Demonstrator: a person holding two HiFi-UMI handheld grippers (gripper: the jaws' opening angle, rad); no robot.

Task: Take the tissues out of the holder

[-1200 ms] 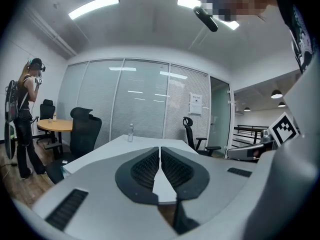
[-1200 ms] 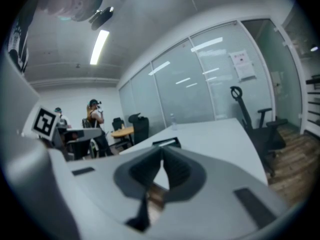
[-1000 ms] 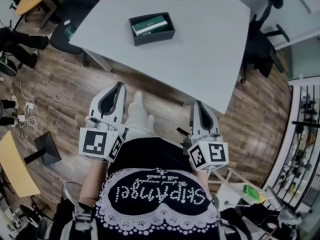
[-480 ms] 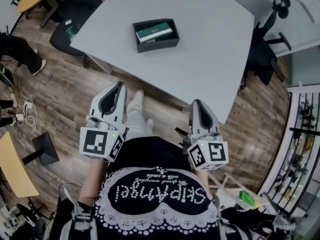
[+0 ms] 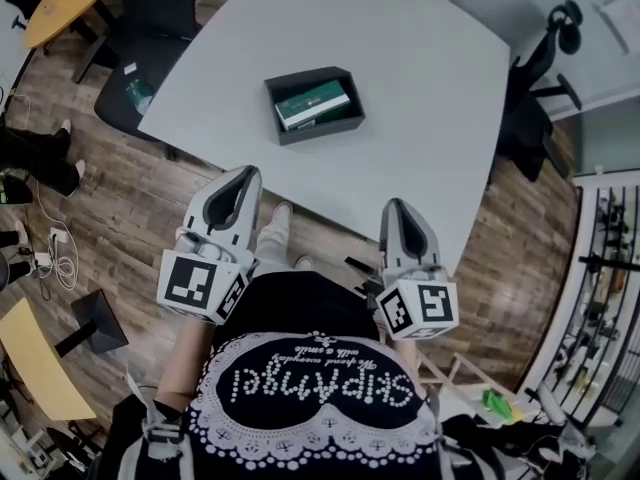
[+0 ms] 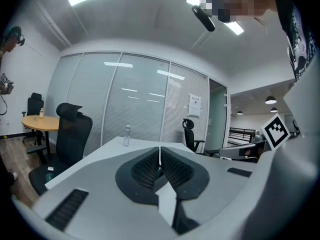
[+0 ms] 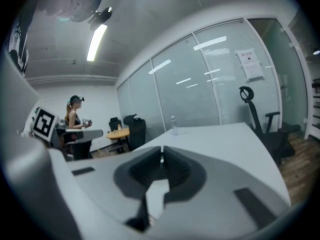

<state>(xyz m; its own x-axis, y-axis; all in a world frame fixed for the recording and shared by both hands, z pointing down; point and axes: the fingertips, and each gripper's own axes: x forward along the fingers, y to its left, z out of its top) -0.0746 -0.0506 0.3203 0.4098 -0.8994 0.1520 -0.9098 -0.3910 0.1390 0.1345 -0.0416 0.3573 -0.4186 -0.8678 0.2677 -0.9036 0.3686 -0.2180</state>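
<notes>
One tissue pack point(image 5: 312, 103) in holder point(image 5: 330, 132)

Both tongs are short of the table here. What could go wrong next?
1. The left tongs and right tongs are both shut; unless opened in time, they may just shove the dark rectangular holder across the white table.
2. The green tissue pack fills much of the holder, so lifting it may drag the holder along.

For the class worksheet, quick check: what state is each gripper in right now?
Left gripper: closed, jaws together, holding nothing.
Right gripper: closed, jaws together, holding nothing.
</notes>
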